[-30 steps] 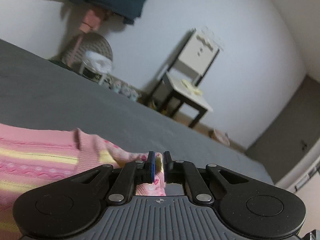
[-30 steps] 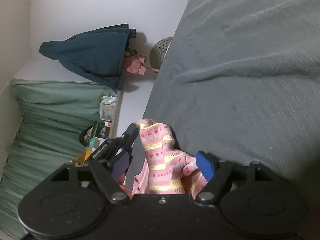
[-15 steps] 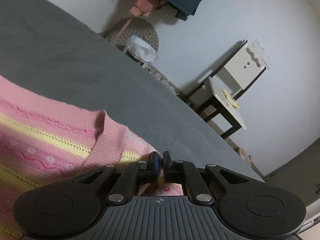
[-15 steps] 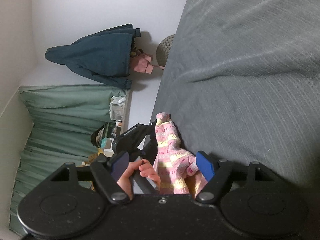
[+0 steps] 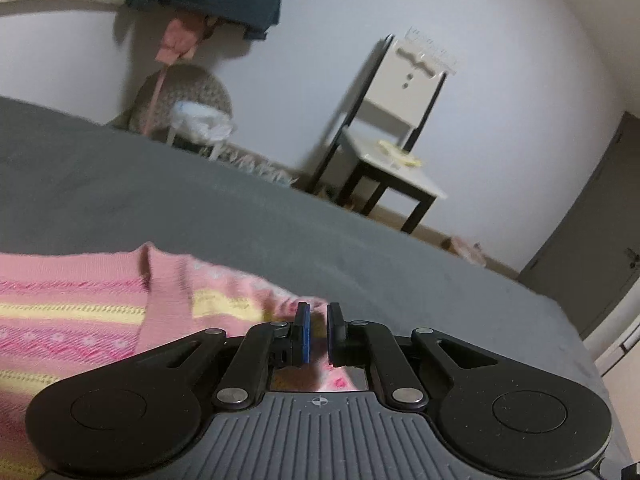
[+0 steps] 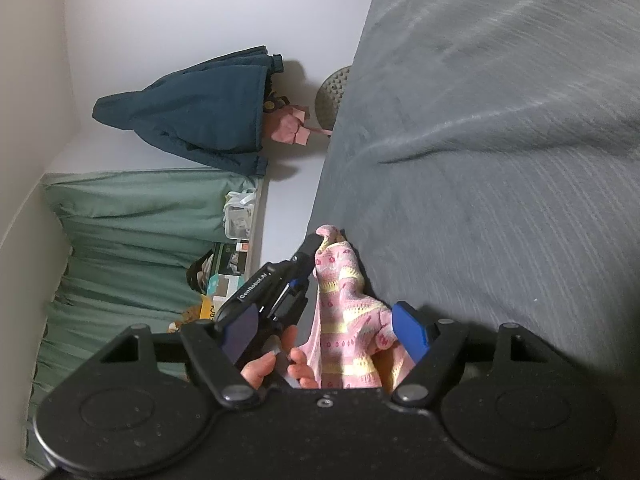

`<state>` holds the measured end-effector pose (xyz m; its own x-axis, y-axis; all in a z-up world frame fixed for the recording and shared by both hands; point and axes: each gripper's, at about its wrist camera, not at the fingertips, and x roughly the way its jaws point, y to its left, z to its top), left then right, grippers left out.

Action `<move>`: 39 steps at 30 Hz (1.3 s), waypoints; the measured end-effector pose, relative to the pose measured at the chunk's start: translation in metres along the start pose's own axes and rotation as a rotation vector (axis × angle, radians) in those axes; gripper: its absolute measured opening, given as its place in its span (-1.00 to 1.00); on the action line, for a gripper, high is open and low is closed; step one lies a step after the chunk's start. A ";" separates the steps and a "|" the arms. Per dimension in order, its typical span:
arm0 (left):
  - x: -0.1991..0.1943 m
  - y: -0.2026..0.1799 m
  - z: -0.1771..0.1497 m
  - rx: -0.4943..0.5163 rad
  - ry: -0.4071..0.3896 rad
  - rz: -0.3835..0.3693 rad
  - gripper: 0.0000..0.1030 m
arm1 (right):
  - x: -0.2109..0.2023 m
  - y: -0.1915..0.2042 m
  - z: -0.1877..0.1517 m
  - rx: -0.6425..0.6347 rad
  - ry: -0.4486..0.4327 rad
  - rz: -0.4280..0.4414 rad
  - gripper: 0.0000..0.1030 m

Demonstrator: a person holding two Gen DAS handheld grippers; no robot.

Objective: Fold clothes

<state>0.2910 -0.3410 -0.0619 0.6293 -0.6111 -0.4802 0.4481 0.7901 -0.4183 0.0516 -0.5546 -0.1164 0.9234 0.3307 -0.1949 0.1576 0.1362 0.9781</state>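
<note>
Presently: pink striped sweater [image 5: 80, 320] on the grey bed [image 5: 200, 208], one edge pinched in the closed left claw [image 5: 316, 334], presumably for folding; right claw [image 6: 326, 332] agape, fabric between its pads, not gripped.

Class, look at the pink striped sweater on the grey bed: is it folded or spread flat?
Neither: the sweater is bunched, one edge pinched in the left hand-held gripper.

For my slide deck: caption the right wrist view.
Open right claw frames a pink patterned sweater pinched by the left claw over a grey bed.
</note>
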 end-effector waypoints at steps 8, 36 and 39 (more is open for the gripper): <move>-0.014 0.014 -0.005 -0.118 -0.085 0.031 -0.89 | 0.001 0.001 0.000 -0.011 0.010 -0.003 0.44; -0.348 -0.080 0.172 0.315 -0.118 0.504 -0.88 | -0.010 0.011 -0.006 -0.023 0.073 0.011 0.67; -0.354 -0.091 0.160 0.313 -0.046 0.476 -0.88 | -0.012 0.012 -0.005 -0.016 0.074 0.016 0.68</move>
<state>0.1296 -0.1892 0.2696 0.8315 -0.1872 -0.5231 0.2707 0.9587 0.0872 0.0410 -0.5525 -0.1027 0.8974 0.4008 -0.1846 0.1368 0.1449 0.9799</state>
